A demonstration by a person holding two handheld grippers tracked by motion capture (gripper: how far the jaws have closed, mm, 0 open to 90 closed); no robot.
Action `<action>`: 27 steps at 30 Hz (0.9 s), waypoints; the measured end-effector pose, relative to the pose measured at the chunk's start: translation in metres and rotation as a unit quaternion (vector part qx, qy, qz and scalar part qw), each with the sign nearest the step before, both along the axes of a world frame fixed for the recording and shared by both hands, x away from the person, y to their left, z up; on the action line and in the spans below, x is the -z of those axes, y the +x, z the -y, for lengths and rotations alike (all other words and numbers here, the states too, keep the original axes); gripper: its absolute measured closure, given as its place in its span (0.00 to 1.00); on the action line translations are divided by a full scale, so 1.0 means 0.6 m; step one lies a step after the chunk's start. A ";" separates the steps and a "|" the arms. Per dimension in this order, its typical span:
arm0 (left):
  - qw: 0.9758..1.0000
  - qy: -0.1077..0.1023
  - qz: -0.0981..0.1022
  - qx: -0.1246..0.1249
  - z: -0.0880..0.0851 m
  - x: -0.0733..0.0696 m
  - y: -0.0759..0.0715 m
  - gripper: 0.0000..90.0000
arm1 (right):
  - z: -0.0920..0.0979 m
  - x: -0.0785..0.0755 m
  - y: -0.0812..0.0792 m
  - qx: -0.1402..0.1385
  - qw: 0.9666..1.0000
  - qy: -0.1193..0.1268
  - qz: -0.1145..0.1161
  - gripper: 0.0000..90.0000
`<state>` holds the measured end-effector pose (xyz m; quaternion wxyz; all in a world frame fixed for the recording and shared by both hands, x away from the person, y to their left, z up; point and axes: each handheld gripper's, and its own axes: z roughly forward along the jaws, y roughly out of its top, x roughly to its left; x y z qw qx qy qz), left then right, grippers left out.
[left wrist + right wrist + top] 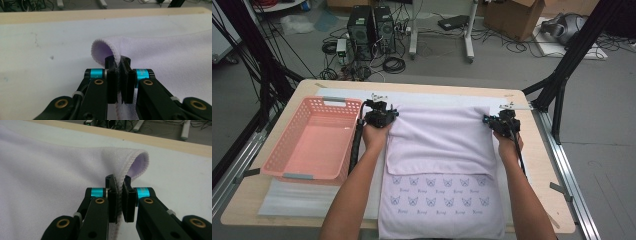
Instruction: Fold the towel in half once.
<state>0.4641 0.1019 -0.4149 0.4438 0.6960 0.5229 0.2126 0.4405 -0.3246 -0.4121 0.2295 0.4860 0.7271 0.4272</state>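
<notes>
the left gripper (388, 114) and the right gripper (488, 120) each pinch one far corner of the lilac towel (442, 145), jaws closed on its hem. the towel lies between them and stretches toward the person, so the held edge runs across the table (532, 150).

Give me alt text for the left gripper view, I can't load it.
The left gripper is shut on the stitched edge of a pale lilac towel, whose corner curls up in a loop just beyond the black jaws. The towel lies on a white mat, with the wooden table edge behind.
</notes>
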 end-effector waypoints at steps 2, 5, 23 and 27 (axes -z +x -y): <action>1.000 0.002 0.009 0.002 0.002 -0.003 0.015 0.95 | 0.001 0.000 0.015 0.009 1.000 0.002 -0.002 0.95; 1.000 0.000 0.017 0.002 0.005 -0.008 0.030 0.95 | -0.001 -0.003 0.033 0.020 1.000 0.004 -0.002 0.95; 0.997 -0.049 0.014 0.059 0.017 -0.010 -0.031 0.45 | -0.001 -0.003 0.013 0.031 0.999 0.001 -0.016 0.54; 0.996 -0.049 0.005 0.074 0.013 -0.012 -0.055 0.43 | 0.006 -0.005 -0.011 0.021 1.000 -0.006 -0.022 0.51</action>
